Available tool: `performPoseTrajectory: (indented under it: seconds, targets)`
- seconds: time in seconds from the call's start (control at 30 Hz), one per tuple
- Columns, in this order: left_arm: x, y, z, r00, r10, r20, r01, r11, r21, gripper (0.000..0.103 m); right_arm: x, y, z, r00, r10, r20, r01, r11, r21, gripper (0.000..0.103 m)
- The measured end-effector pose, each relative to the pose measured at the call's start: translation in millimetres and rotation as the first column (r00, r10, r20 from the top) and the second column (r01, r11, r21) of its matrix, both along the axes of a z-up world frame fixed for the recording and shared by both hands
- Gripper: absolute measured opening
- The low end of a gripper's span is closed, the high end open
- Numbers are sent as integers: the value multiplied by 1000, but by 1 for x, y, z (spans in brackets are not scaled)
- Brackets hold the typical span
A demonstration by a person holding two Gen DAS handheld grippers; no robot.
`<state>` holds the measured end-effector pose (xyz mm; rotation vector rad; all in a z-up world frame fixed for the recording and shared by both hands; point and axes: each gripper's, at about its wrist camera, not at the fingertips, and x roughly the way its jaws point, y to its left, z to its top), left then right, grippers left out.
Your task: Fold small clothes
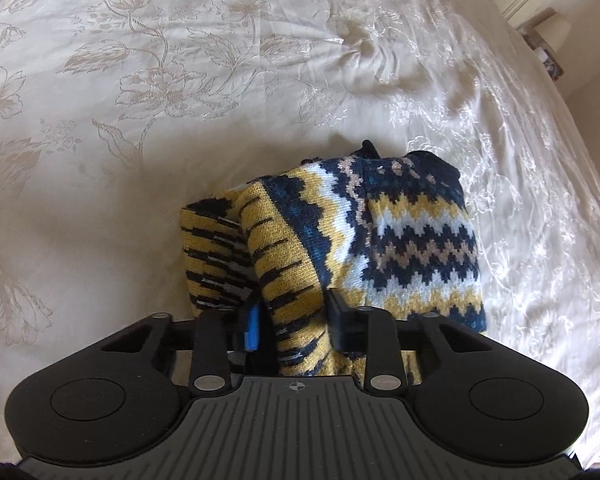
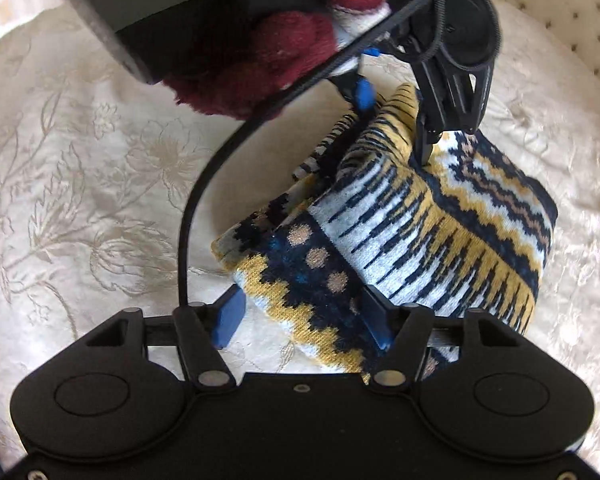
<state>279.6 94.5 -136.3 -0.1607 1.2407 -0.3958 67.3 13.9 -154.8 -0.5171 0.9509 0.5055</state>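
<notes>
Left wrist view: the left tool (image 1: 296, 316) is closed on a raised fold of the knitted garment (image 1: 380, 232), which lies on the bedspread (image 1: 140, 120). From the garment, this tool sits at its near edge, and the long side of the garment runs away from it. In the right wrist view, the right tool (image 2: 300, 316) stands half open around another corner of the garment (image 2: 420, 240); one pad seems to touch, the other is apart. Both tools are at the garment, so probably the fold goes across its long axis.
</notes>
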Motion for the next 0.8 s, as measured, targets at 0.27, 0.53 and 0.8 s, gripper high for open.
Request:
performPoseTrajectory:
  seconds: [0.27, 0.53, 0.8]
  targets:
    - [-6, -2, 35, 984, -97, 152, 93, 995, 31, 15, 8, -16, 33, 997, -73, -17, 75, 974, 216, 14]
    - [7, 9, -5, 998, -53, 42, 48, 994, 101, 33, 27, -8, 5, 986, -43, -161, 79, 971, 225, 28]
    - [0, 40, 1, 1000, 27, 14, -27, 999, -27, 52, 36, -62, 23, 965, -137, -224, 211, 911, 354, 71]
